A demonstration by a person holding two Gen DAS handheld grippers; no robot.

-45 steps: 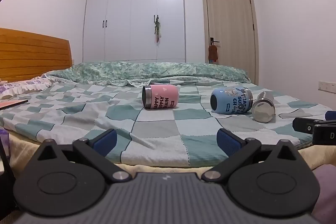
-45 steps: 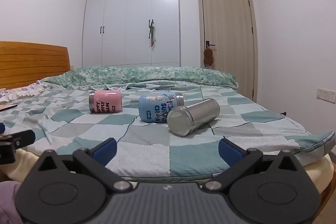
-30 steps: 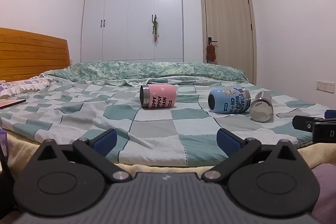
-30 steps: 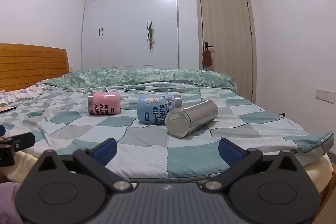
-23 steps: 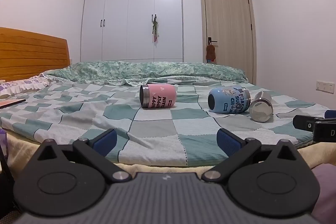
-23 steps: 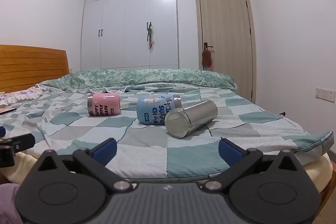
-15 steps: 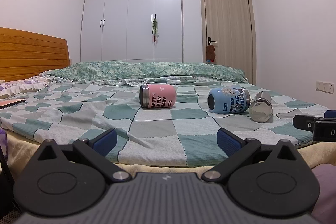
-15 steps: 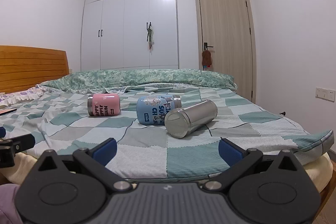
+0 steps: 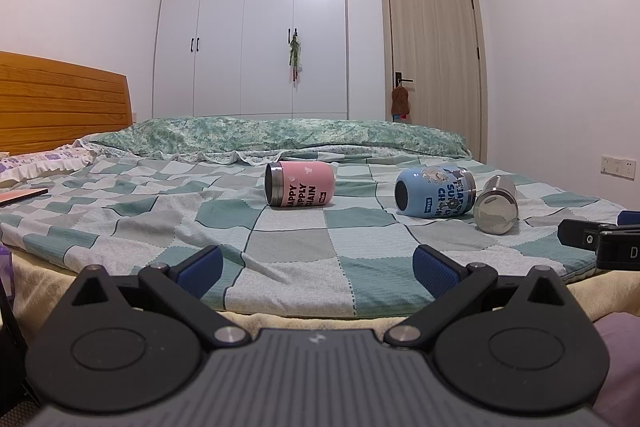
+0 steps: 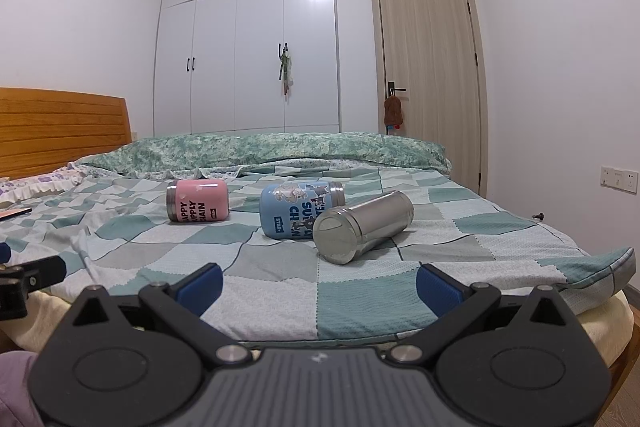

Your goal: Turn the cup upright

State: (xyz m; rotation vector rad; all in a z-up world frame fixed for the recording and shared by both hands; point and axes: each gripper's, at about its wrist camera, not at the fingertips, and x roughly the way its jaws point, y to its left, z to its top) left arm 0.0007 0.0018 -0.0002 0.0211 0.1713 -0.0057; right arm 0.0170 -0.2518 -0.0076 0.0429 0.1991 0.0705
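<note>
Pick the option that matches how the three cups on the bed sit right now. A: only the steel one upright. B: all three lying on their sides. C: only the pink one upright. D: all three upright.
B: the pink cup, blue cup and steel cup all lie on their sides on the checked bedspread, none standing.

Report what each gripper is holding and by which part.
Nothing is held. The left gripper and right gripper are both open, short of the pink cup, blue cup and steel cup.
</note>
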